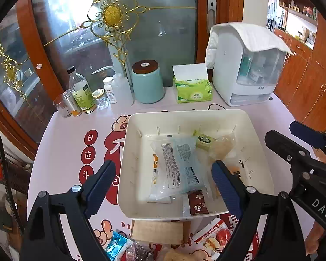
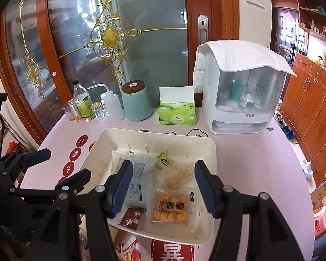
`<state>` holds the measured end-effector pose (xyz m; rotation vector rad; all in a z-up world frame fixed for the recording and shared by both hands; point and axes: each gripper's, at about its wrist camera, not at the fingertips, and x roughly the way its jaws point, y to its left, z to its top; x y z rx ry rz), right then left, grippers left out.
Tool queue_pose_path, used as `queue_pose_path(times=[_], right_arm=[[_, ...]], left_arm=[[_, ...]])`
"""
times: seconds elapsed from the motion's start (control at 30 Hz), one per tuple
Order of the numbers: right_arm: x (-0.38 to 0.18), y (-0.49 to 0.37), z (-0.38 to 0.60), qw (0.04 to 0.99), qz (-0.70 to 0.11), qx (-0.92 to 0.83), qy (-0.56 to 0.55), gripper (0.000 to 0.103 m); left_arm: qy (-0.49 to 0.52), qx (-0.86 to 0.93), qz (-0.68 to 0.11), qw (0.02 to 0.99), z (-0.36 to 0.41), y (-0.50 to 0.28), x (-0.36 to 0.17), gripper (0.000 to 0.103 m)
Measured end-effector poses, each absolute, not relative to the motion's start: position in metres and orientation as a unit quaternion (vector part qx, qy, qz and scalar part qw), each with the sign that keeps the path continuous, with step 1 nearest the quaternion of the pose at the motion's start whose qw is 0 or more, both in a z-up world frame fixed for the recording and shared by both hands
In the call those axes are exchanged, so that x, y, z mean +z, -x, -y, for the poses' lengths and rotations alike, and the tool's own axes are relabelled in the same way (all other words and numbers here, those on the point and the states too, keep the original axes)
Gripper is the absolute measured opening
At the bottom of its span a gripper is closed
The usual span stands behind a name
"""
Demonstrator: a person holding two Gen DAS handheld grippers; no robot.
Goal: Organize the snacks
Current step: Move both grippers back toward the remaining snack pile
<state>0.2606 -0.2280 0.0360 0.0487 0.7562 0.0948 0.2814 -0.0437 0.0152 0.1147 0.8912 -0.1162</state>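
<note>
A cream plastic tray (image 1: 206, 117) (image 2: 208, 152) sits mid-table with several snack packets inside: a pale blue packet (image 1: 188, 163) (image 2: 139, 180), a clear white packet (image 1: 163, 169), a green packet (image 1: 203, 141) (image 2: 164, 161), a clear bag of pale pieces (image 2: 177, 175), an orange biscuit packet (image 2: 169, 208) and a dark red sachet (image 1: 197, 202) (image 2: 132, 216). My left gripper (image 1: 164, 180) is open and empty above the tray's near left part. My right gripper (image 2: 163, 187) is open and empty above the tray. More loose snacks (image 1: 160, 232) lie in front of the tray.
Along the back stand small bottles and jars (image 1: 82, 95), a teal canister (image 1: 147, 82) (image 2: 137, 101), a green tissue box (image 1: 193, 89) (image 2: 177, 111) and a white cabinet draped with a cloth (image 1: 247, 65) (image 2: 241, 93). A glass door stands behind.
</note>
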Motion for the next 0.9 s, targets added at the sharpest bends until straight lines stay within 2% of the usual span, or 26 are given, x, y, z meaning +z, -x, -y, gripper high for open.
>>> queue_pose_path(times=[0.9], right_arm=[[0.064,-0.195,0.224,0.934,-0.349,0.078,-0.008,0.06]], left_arm=[[0.002,-0.053,-0.41,0.91,0.018,-0.207,0.055,0.089]])
